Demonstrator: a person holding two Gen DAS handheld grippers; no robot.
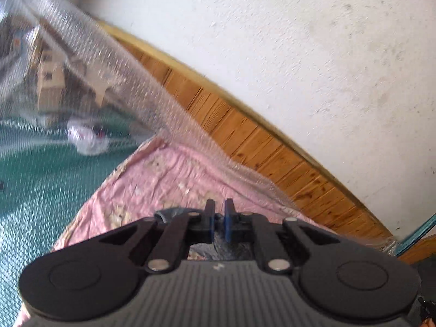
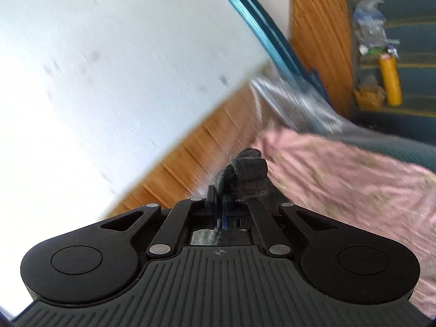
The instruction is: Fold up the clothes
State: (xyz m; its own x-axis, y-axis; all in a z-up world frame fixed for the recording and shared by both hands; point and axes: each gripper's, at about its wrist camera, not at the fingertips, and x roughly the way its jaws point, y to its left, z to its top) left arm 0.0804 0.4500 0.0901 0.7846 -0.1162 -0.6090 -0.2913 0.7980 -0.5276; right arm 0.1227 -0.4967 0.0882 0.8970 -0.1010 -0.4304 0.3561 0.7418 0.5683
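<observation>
- In the left wrist view, the left gripper sits at the bottom centre with its jaws drawn close, a narrow slit between the blue pads.
- Grey cloth shows just left of and below those jaws, and more of it shows in the slit beneath them; the jaws look pinched on this cloth, though the contact itself is hard to make out.
- A pink sheet with pale patches spreads from the centre to the lower left, lying on a green surface.
- A clear bubbled plastic sheet hangs across the upper left and runs diagonally to the lower right, blurred.
- Behind it stand cardboard boxes; a white crumpled thing lies on the green surface.
- A wooden board runs diagonally under a white wall.
- In the right wrist view, the right gripper is at the bottom centre, jaws fully closed on a bunched fold of the grey cloth, which rises just above the fingertips.
- The pink sheet fills the right middle, blurred.
- A blue board leans in the upper centre; shelves at the upper right hold a yellow roll and bags.
</observation>
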